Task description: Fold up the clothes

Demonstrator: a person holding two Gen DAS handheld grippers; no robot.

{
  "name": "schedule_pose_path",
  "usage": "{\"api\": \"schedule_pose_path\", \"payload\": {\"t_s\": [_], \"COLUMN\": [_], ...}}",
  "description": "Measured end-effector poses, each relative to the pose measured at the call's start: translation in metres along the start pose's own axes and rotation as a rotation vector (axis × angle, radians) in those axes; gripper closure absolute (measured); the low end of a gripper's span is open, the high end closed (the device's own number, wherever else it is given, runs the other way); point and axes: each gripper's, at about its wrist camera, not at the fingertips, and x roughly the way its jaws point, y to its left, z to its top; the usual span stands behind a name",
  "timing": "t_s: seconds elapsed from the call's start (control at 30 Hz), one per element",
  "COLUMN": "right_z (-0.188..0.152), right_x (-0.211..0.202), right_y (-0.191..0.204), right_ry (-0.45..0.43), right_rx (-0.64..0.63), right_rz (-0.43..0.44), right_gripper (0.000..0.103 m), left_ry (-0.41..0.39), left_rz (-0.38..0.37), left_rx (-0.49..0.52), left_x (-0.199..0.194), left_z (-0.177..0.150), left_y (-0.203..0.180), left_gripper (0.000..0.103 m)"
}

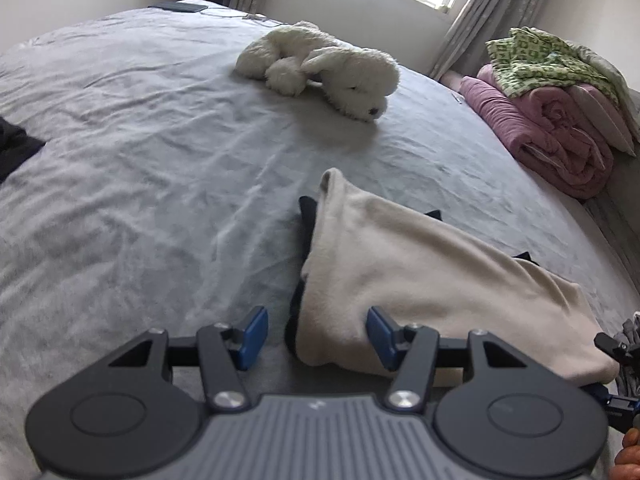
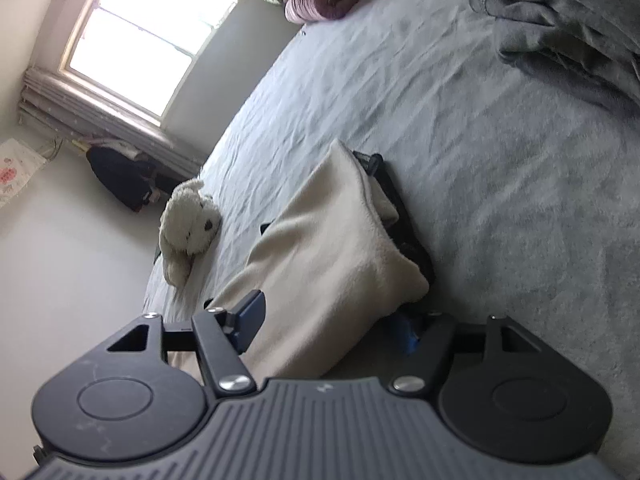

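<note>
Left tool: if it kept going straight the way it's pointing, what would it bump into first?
Probably the near edge of the folded cream garment, which lies between the left tool's open fingers; depth is hard to judge.

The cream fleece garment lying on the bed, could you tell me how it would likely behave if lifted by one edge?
The cream fleece garment would probably droop: it lies in soft folds on the grey bed sheet. It looks light for its bulk. The dark garment under it may drag along or slide out, since the two lie stacked.
</note>
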Motion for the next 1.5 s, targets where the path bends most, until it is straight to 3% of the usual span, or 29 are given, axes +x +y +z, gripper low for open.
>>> {"api": "schedule_pose_path", "payload": {"t_s": [0.3,0.37,0.43,0.5,0.7,0.93,1.03,1.1,1.27,1.37,1.5], "right_z": [-0.009,-0.009,-0.009,-0.010,-0.027,-0.028,-0.035,-0.031,-0.003,0.008,0.020], "right_x": [0.007,0.008,0.007,0.004,-0.008,-0.003,-0.008,-0.006,-0.002,0.000,0.003], "right_y": [0.013,0.012,0.015,0.023,0.067,0.075,0.085,0.083,0.044,0.019,0.005], "right_ry": [-0.104,-0.113,-0.131,-0.159,-0.237,-0.249,-0.263,-0.240,-0.148,-0.104,-0.078], "right_rx": [-0.103,-0.097,-0.107,-0.149,-0.459,-0.527,-0.591,-0.550,-0.247,-0.040,0.064], "right_rz": [-0.086,-0.090,-0.083,-0.070,-0.054,-0.068,-0.038,-0.015,-0.057,0.007,0.007], "right_gripper": [0.058,0.070,0.074,0.076,0.076,0.076,0.076,0.076,0.074,0.067,0.066], "left_ry": [0.004,0.007,0.008,0.003,-0.032,-0.142,-0.204,-0.229,-0.228,-0.197,-0.181], "left_rz": [0.008,0.008,0.012,0.019,0.073,0.182,0.187,0.146,0.028,-0.014,-0.046], "left_rx": [-0.005,-0.014,-0.014,-0.007,0.031,0.158,0.233,0.280,0.404,0.452,0.540], "left_x": [0.001,0.002,0.002,0.001,-0.002,-0.013,-0.021,-0.024,-0.020,-0.012,-0.001], "left_z": [0.001,0.002,0.003,0.003,0.006,0.007,0.005,0.002,-0.013,-0.021,-0.029], "left_y": [0.000,0.001,0.000,-0.001,-0.008,-0.030,-0.045,-0.057,-0.092,-0.110,-0.132], "left_gripper": [0.046,0.045,0.045,0.045,0.045,0.045,0.045,0.044,0.043,0.043,0.043]}}
